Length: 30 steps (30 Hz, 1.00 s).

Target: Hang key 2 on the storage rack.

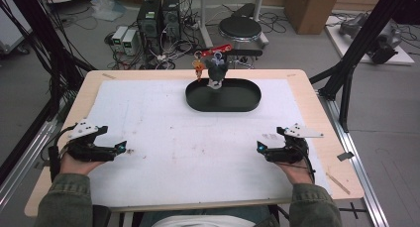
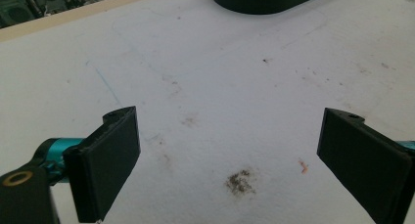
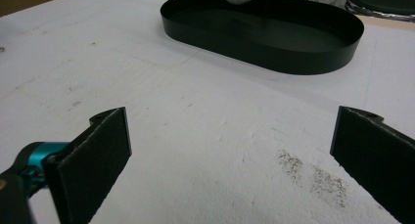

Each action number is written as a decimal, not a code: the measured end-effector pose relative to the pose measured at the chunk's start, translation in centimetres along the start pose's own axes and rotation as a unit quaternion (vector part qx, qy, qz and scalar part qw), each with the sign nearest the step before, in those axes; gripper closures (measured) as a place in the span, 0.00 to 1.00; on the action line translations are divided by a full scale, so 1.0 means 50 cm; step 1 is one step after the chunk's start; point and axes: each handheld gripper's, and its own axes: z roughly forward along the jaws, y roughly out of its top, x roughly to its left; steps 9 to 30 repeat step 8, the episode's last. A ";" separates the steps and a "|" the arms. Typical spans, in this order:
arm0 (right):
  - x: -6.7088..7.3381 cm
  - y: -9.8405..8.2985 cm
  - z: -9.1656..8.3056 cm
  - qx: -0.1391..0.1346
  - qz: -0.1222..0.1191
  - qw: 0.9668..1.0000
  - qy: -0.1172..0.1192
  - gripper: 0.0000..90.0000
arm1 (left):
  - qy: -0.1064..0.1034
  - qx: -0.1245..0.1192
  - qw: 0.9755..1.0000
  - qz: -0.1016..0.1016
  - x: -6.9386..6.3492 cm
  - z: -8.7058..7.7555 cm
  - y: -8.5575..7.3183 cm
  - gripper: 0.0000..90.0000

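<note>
**Both grippers parked low and wide apart, tray at the far edge**

My left gripper point(image 1: 123, 148) sits near the left edge of the white sheet point(image 1: 173, 138), held in the left hand point(image 1: 74, 162), its jaws spread wide with nothing between them. In the left gripper view the jaws stand far apart over bare, stained sheet, with a brown smudge point(image 2: 240, 181) and a small orange fleck point(image 2: 304, 166) between them.

Between the two grippers I have a broad stretch of open sheet, and more of it runs forward to the tray. The black oval tray point(image 1: 223, 96) lies at the far middle of the tabletop point(image 1: 317, 118), close to the back edge, its long axis running left to right across the table. A small white and grey object point(image 1: 216, 73) shows at its rear rim, with orange and red pieces point(image 1: 199, 66) just beside it; I cannot tell what these are.

My right gripper point(image 1: 259, 146) rests near the sheet's right edge in the right hand point(image 1: 297, 172), jaws likewise gaping and empty. In the right gripper view the tray point(image 3: 313, 53) lies ahead, well apart, and a speckled brown patch point(image 3: 313, 177) marks the sheet.

The sheet is scuffed and spotted. Beyond the tabletop I see a round stool point(image 1: 240, 28), computer towers point(image 1: 158, 16), cables and a cardboard box point(image 1: 312, 4) on the grey floor.
</note>
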 end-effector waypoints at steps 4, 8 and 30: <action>0.000 0.000 0.000 0.002 0.002 1.000 0.001 0.01 | 0.007 -0.023 1.000 -0.019 0.008 -0.015 -0.017 0.10; 0.000 0.000 0.003 0.003 -0.001 1.000 0.003 0.01 | 0.018 -0.026 0.999 -0.021 0.008 -0.015 -0.023 0.10; 0.000 0.000 0.003 0.003 -0.001 1.000 0.003 0.01 | 0.018 -0.026 0.999 -0.021 0.008 -0.015 -0.023 0.10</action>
